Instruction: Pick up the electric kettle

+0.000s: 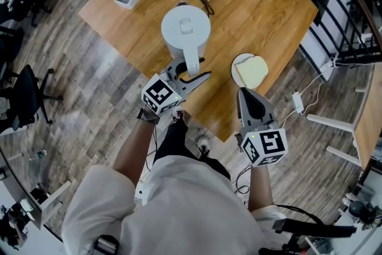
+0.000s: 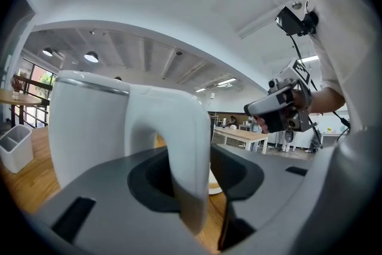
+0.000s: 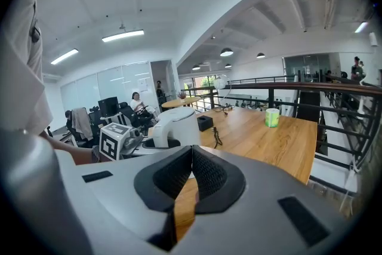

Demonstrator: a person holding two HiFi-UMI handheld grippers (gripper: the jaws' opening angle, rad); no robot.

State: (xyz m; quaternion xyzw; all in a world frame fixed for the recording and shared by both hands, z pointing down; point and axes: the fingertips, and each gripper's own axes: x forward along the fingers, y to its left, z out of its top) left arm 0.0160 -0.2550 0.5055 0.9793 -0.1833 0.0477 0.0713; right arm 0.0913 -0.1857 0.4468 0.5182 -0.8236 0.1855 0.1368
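The white electric kettle (image 1: pixel 185 30) stands mid-frame on the wooden surface (image 1: pixel 256 21), with its handle (image 1: pixel 191 60) pointing toward the bottom of the frame. The left tool (image 1: pixel 191 71) straddles that handle, jaws apart and not yet clamped. The right tool (image 1: pixel 243 92), at lower right, is closed and empty. The kettle looks like rigid, smooth plastic, and may be heavy if filled. The handle's middle seems the best hold, gripped firmly against tilting.

Electric kettle (image 1: pixel 185 30) | white, rounded body, lid shut | stood upright on wooden table (image 1: pixel 256 21), close to its near edge | handle (image 1: pixel 191 61) faced that edge, spout faced away
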